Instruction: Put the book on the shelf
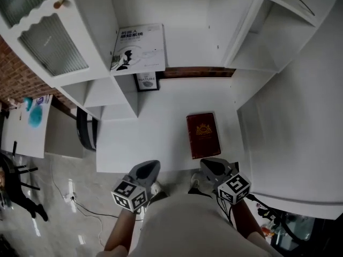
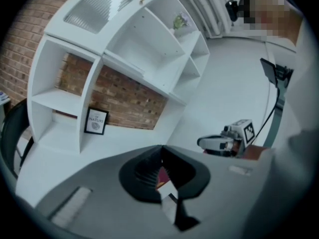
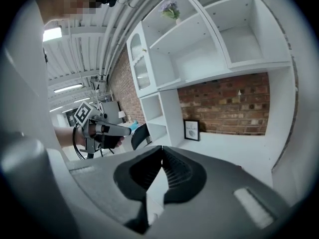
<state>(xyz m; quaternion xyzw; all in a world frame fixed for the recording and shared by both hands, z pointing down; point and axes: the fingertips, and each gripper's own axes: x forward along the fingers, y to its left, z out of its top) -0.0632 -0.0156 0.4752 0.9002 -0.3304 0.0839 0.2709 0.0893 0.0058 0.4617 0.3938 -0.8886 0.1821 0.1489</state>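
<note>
A dark red book with a gold emblem lies flat on the white desk, near its front edge and right of centre. My right gripper hovers just in front of the book's near end, shut and empty. My left gripper is level with it at the desk's front edge, also shut on nothing. In the left gripper view the jaws are pressed together and the right gripper shows beyond them. In the right gripper view the closed jaws point at the shelf unit, with the left gripper off to the side.
A white shelf unit rises behind the desk, with open compartments. A white book lies on a shelf at the left. A small framed print stands below it. A plant sits on a high shelf. A dark chair stands to the left.
</note>
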